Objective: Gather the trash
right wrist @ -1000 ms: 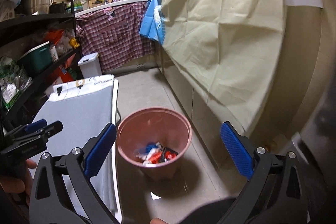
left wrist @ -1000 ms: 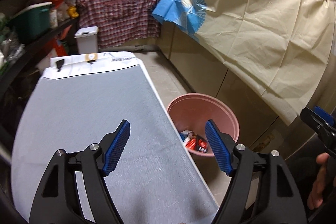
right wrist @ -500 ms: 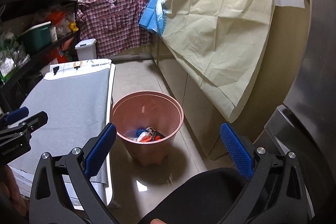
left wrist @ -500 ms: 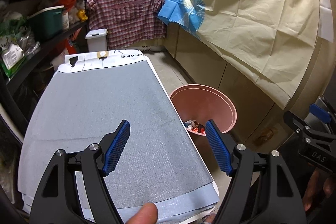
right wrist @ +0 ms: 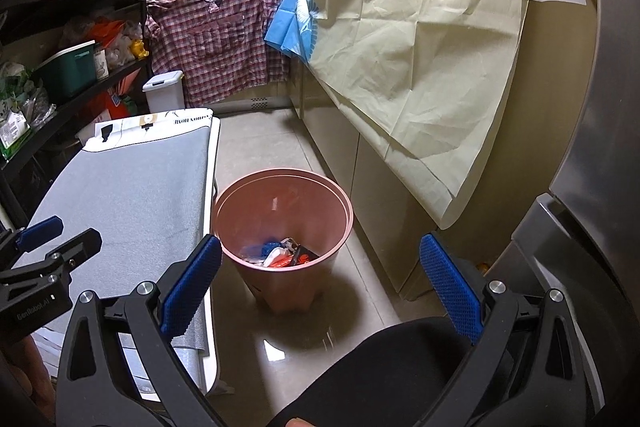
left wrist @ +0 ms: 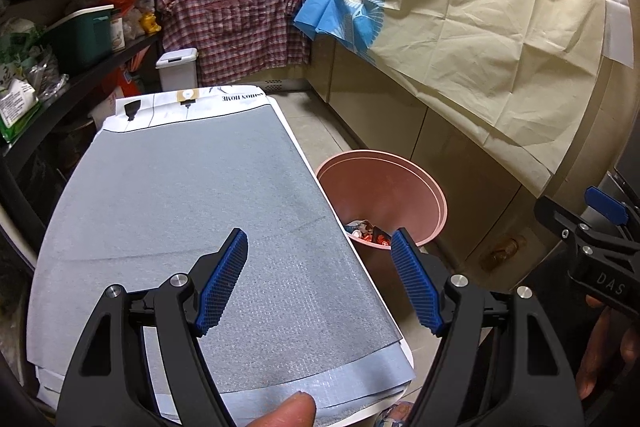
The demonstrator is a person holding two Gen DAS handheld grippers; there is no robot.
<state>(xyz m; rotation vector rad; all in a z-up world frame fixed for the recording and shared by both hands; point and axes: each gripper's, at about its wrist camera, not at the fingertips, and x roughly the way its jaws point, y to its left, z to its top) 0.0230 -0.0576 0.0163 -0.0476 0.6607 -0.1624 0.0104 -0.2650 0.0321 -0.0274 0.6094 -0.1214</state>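
Left wrist view. Left gripper point(left wrist: 319, 281): held above the near end of the table point(left wrist: 180, 211), jaws spread wide, nothing between the blue pads point(left wrist: 222, 287). A fingertip point(left wrist: 286, 411) shows at the bottom edge, under the tool. Table: covered by a grey mat, with a white printed sheet at its far end. Bin point(left wrist: 384, 199): pink, round, on the floor just beside the table's right edge, between table and cabinets; its lower part is hidden by the table. Trash point(left wrist: 368, 230): red and white wrappers, partly seen at the bottom of the bin. Right gripper point(left wrist: 592, 227): at the right edge of the view, beyond the bin, with part of a hand point(left wrist: 608, 351) beneath it; only one blue pad is visible here.

Right wrist view. Right gripper point(right wrist: 320, 277): held above the floor, pointing toward the bin point(right wrist: 282, 223), jaws wide apart and empty. Bin: upright, open, holding trash point(right wrist: 280, 255), a small heap of red, white and blue wrappers at the bottom. Left gripper point(right wrist: 44, 251): at the left edge, over the table point(right wrist: 132, 195). A cream cloth point(right wrist: 408, 39) hangs over the counter to the right of the bin. A small white lidded bin point(right wrist: 164, 91) stands beyond the table.
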